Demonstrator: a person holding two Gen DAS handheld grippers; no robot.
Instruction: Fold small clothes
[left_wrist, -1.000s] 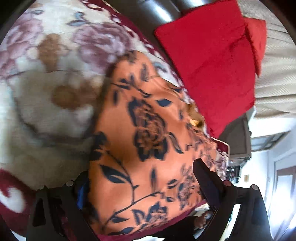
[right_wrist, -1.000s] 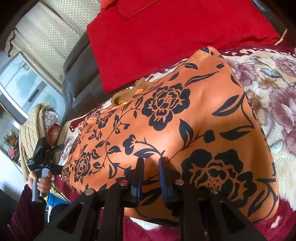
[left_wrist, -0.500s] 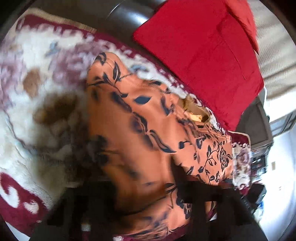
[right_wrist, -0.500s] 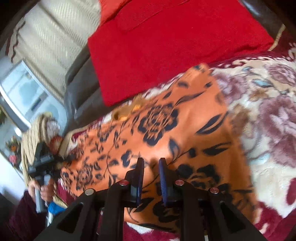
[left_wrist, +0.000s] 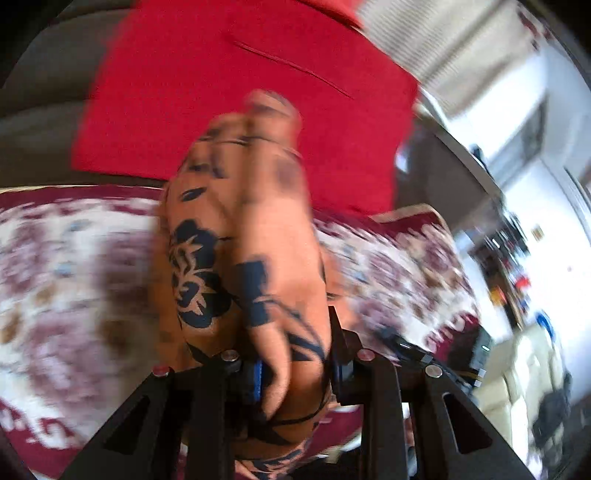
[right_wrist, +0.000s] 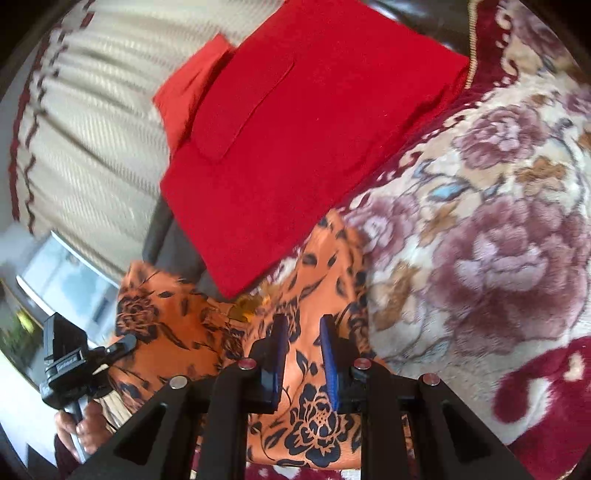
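Observation:
An orange garment with dark blue flowers (left_wrist: 229, 258) hangs bunched and lifted between the fingers of my left gripper (left_wrist: 295, 354). Its jaws are closing, and the pads press on the cloth. In the right wrist view the same garment (right_wrist: 177, 332) lies crumpled on the floral blanket (right_wrist: 498, 240), stretched from my right gripper (right_wrist: 303, 343) to the left gripper (right_wrist: 66, 365), which a hand (right_wrist: 77, 424) holds at the far left. The right gripper's blue pads stand close together with a fold of the cloth between them.
A large red cushion (right_wrist: 303, 129) leans on the dark sofa back (left_wrist: 37, 110) just behind the garment. A cream curtain (right_wrist: 92, 129) hangs behind the sofa. The blanket (left_wrist: 74, 277) spreads to both sides of the cloth.
My left gripper went from wide open over the flat garment to closed on it. It has lifted the cloth into a bunch. The right gripper slid sideways, with the garment still between its pads.

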